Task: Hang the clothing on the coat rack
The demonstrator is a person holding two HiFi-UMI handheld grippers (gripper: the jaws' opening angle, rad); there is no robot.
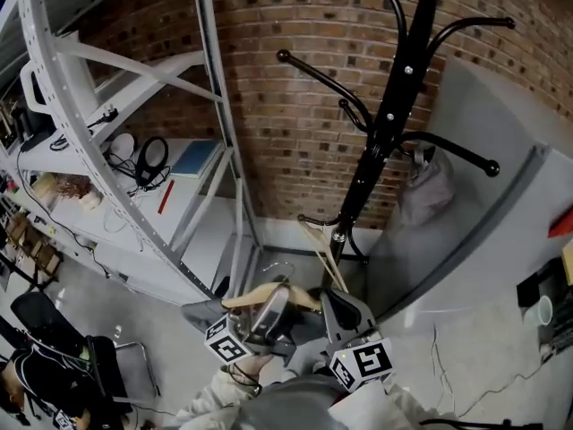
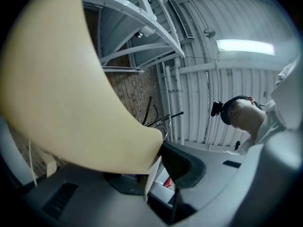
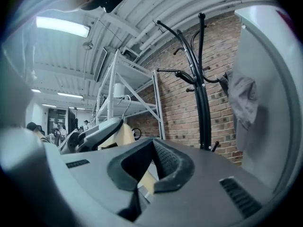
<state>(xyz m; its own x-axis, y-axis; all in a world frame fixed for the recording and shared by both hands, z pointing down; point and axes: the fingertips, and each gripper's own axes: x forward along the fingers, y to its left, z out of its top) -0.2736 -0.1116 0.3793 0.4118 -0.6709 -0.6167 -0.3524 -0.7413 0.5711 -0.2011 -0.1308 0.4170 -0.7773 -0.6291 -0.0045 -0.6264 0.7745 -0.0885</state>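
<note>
Shelving unit (image 1: 134, 150): standing at the left, along the brick wall (image 1: 295, 106)
Left gripper (image 2: 158, 157): jaws clamping shut on the wooden hanger (image 2: 71, 93), low in front of the person
Right gripper (image 3: 147, 174): jaws pinching closed on a pale bar of the hanger
Coat rack (image 1: 394, 106): standing upright against the brick wall
Grey garment (image 1: 428, 191): hanging on the coat rack's right side

I am looking down through a wide lens that is bending the white metal shelving frame (image 1: 54, 106) into curves at the left. Long white ceiling strip lights (image 2: 245, 46) are glowing overhead, spreading soft light and leaving only faint shadows on the far red brick wall (image 1: 295, 106). The pale wooden hanger (image 2: 61, 93) is blurring, too near the lens. Dark corners are ringing both gripper views.
</note>
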